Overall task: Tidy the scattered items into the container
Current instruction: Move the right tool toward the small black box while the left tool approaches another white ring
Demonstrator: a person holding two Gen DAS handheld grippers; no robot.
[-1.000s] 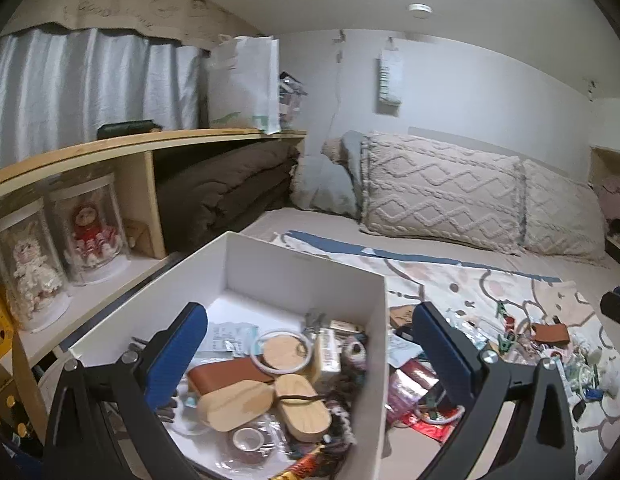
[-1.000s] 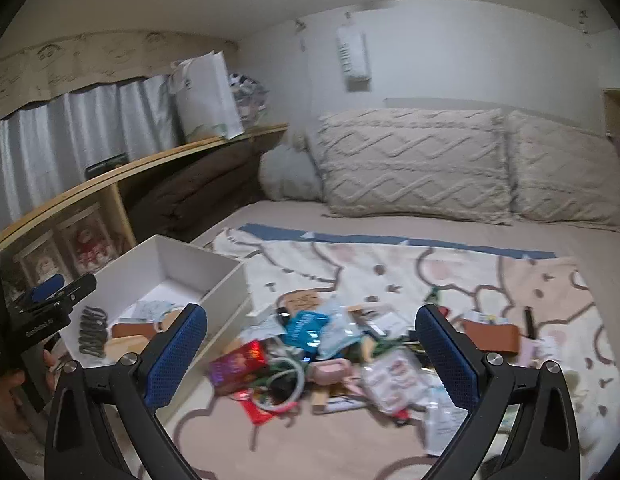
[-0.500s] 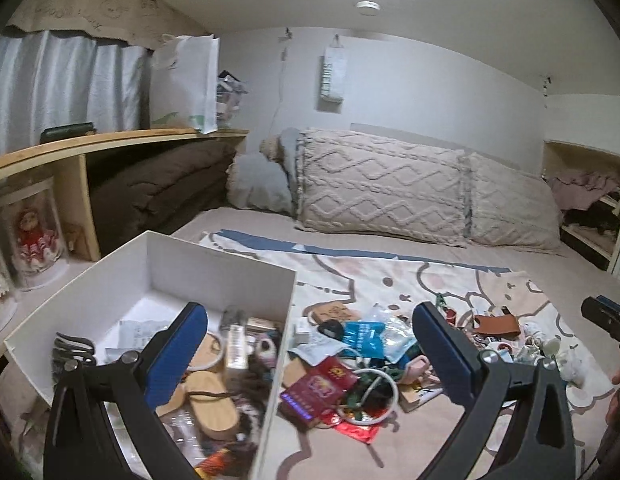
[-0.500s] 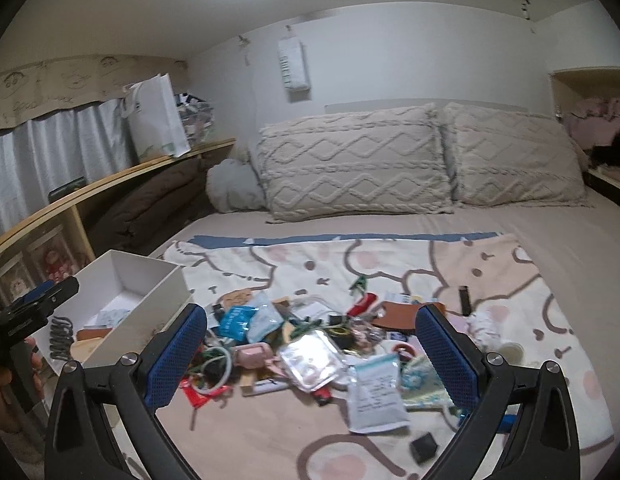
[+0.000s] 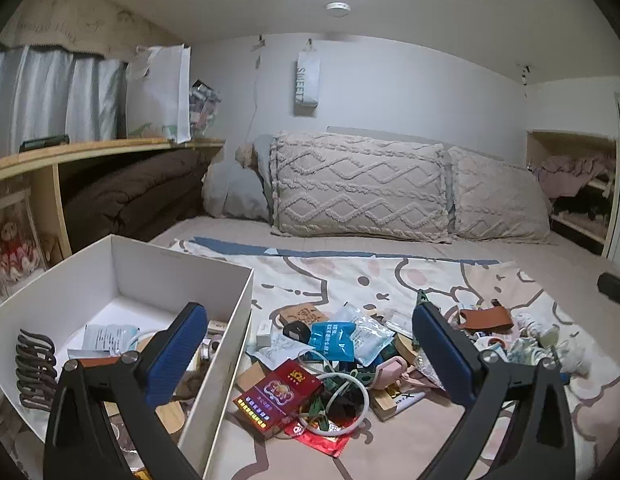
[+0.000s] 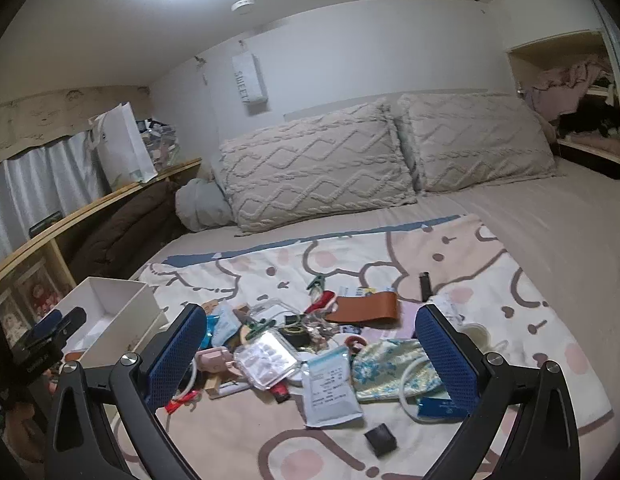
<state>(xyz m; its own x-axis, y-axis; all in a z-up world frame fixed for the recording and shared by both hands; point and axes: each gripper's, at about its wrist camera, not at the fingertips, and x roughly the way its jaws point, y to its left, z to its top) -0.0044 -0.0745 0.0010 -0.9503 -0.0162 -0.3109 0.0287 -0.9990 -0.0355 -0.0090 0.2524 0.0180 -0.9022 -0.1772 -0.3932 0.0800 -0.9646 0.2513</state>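
Both grippers (image 5: 310, 356) (image 6: 310, 354) wide-jawed, empty.

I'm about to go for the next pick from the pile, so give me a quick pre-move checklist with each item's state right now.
1. Left gripper open and holding nothing: ok.
2. Right gripper open and holding nothing: ok.
3. White rectangular cardboard box open-topped with room inside: ok.
4. Red glossy cigarette pack lies on the bed outside the box, top exposed: ok.
5. White cord loop beside the pack, free of it: cannot tell.
6. Every item already boxed: not ok.
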